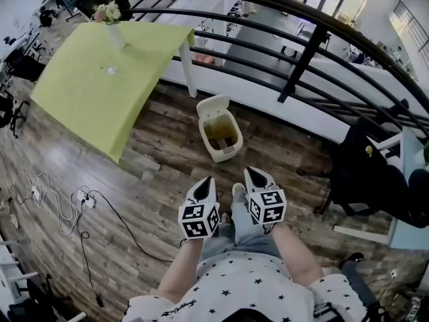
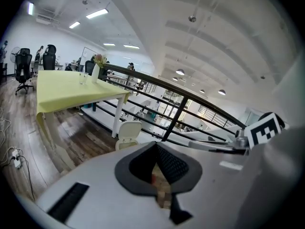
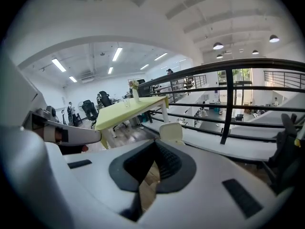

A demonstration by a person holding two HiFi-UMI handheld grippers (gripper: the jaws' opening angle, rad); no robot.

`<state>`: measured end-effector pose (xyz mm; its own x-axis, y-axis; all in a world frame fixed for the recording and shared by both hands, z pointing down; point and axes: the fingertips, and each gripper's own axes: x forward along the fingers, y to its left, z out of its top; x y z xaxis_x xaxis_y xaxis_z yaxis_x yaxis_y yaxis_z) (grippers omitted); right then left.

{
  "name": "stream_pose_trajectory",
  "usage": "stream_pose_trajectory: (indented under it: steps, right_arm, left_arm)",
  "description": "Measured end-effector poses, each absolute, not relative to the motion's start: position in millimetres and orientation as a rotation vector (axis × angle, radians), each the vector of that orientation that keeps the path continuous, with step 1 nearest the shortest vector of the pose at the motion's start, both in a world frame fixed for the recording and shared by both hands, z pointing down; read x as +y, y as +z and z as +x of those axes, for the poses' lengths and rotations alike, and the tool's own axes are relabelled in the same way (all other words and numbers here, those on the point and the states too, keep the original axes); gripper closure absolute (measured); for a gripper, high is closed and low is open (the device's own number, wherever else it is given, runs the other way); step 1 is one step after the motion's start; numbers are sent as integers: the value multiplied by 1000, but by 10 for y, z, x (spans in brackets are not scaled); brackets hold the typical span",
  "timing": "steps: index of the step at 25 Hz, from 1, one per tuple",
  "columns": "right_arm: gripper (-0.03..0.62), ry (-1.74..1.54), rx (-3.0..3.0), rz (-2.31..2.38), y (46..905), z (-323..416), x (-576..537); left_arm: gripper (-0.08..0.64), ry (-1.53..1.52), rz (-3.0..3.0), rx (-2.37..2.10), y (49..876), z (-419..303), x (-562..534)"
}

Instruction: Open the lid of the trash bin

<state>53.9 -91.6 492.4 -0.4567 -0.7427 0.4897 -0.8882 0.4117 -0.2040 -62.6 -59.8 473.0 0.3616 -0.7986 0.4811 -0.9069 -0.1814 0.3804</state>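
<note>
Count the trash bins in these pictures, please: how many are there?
1. The trash bin stands on the wooden floor beside the railing, near a leg of the yellow-green table, with its lid raised. More could be hidden outside the views.

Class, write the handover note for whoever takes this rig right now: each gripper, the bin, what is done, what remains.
Left gripper: shut, empty, held close to the person's body.
Right gripper: shut, empty, beside the left one.
Small cream plastic trash bin: on the wooden floor ahead, near the yellow-green table, apart from both grippers.
Done: its lid stands raised and the inside shows.
Left: apparently nothing on the lid.
</note>
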Motion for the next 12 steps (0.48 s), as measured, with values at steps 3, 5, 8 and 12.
stream_pose_trajectory:
  steps: [3,5,8,12]
  right_arm:
    - [600,610,-2375,1404,4764,532,-854]
    - [600,593,-2397,1398,4654,516,-832]
    - [600,563,-2425,1394,4497,513,-807]
    - [600,526,-2458,1397,4310,509,-763]
  left_arm:
    - [548,218,2025,-1481,4600,-641,-558]
    - [548,210,2031,-1480,4524,-653,-531]
    - [548,199,2047,-1471,4417,-640,-494]
    - [548,192,2083,-1463,4284,-622,-438]
